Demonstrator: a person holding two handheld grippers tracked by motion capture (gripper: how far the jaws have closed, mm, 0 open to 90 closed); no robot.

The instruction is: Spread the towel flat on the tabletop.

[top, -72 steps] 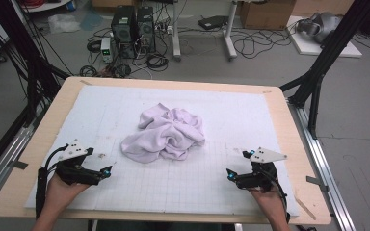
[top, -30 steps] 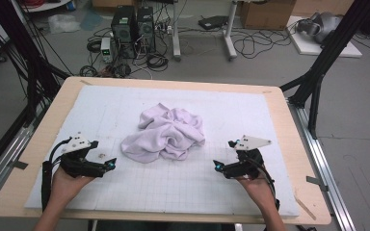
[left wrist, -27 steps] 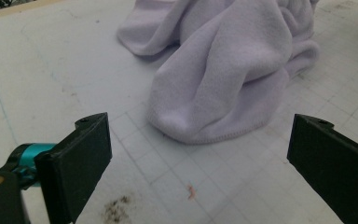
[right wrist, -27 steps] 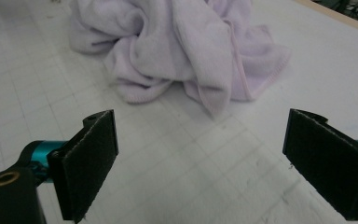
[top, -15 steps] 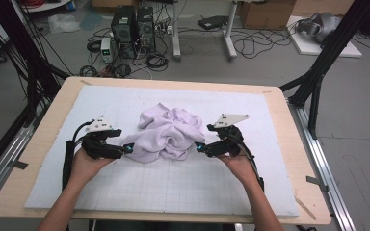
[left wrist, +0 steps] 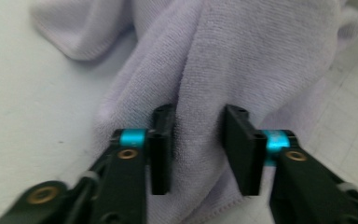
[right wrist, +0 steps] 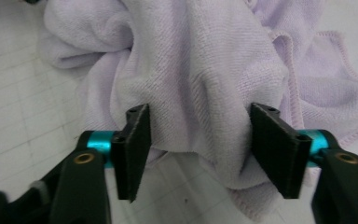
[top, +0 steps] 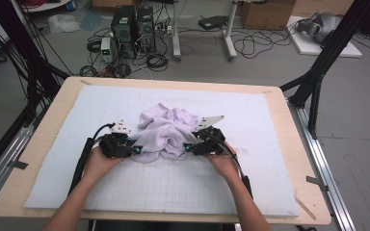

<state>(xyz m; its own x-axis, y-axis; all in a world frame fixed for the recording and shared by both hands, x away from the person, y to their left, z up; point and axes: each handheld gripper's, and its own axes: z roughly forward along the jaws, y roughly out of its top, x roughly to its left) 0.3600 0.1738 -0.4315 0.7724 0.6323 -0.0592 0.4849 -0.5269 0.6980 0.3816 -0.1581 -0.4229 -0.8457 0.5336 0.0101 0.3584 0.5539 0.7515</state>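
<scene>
Crumpled lilac towel point(top: 166, 132) of soft looped terry, heaped in rounded folds with a stitched hem, lying at the middle of a white gridded mat point(top: 173, 187) on a pale wooden table point(top: 38, 144). Left gripper point(top: 136, 150) at the heap's left edge: its black, flat-faced jaws have just been closing and now pinch a fold of cloth. Right gripper point(top: 187, 147) at the heap's right edge: jaws also closing, a thicker fold bulging between them, both pads touching it.

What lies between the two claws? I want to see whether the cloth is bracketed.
The crumpled lilac towel fills the stretch between left claw and right claw, seen in the high view.
</scene>
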